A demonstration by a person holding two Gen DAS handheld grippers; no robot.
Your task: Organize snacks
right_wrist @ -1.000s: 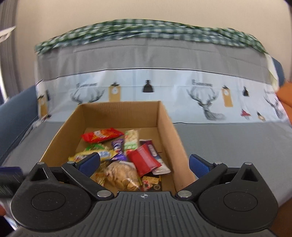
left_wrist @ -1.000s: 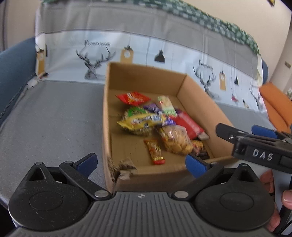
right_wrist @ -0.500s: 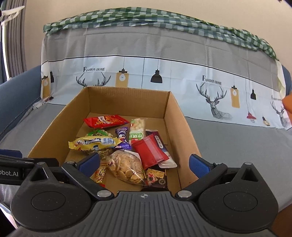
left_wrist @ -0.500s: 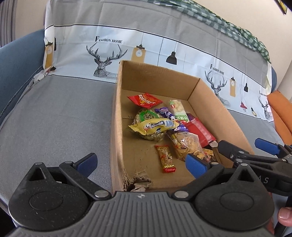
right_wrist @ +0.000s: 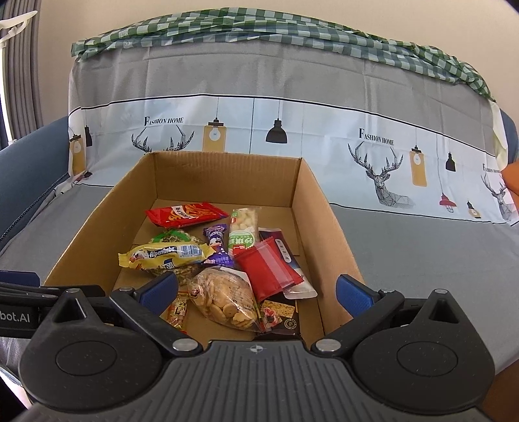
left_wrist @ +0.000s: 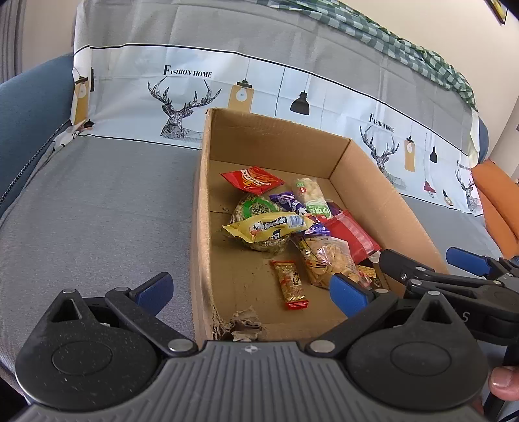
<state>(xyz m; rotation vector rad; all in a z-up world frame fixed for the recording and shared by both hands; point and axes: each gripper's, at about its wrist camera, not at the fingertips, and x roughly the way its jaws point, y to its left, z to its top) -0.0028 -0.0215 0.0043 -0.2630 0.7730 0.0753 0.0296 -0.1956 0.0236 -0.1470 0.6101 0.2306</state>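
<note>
An open cardboard box (left_wrist: 386, 198) (right_wrist: 327, 224) stands on a grey sofa seat and holds several snack packets. Among them are a red chip bag (left_wrist: 251, 178) (right_wrist: 186, 213), a yellow Alpenliebe pack (left_wrist: 269, 224) (right_wrist: 165, 254), a clear bag of small biscuits (left_wrist: 327, 256) (right_wrist: 223, 298), a red pouch (right_wrist: 266, 267) and a small orange bar (left_wrist: 290, 284). My left gripper (left_wrist: 251, 290) is open over the box's near left corner, holding nothing. My right gripper (right_wrist: 256, 287) is open above the near edge, empty; it shows in the left wrist view as the right gripper (left_wrist: 431, 263).
The sofa cover (right_wrist: 421, 246) is grey with a deer-and-lamp printed band on the backrest (right_wrist: 259, 130). A green checked cloth (right_wrist: 259, 29) lies along the top. An orange cushion (left_wrist: 496, 198) sits at the right. The box's near left corner (left_wrist: 240, 324) is torn.
Both views have steadied and drawn slightly closer to the box, which now sits lower and larger in frame. Both grippers stay open and no snack has moved.
</note>
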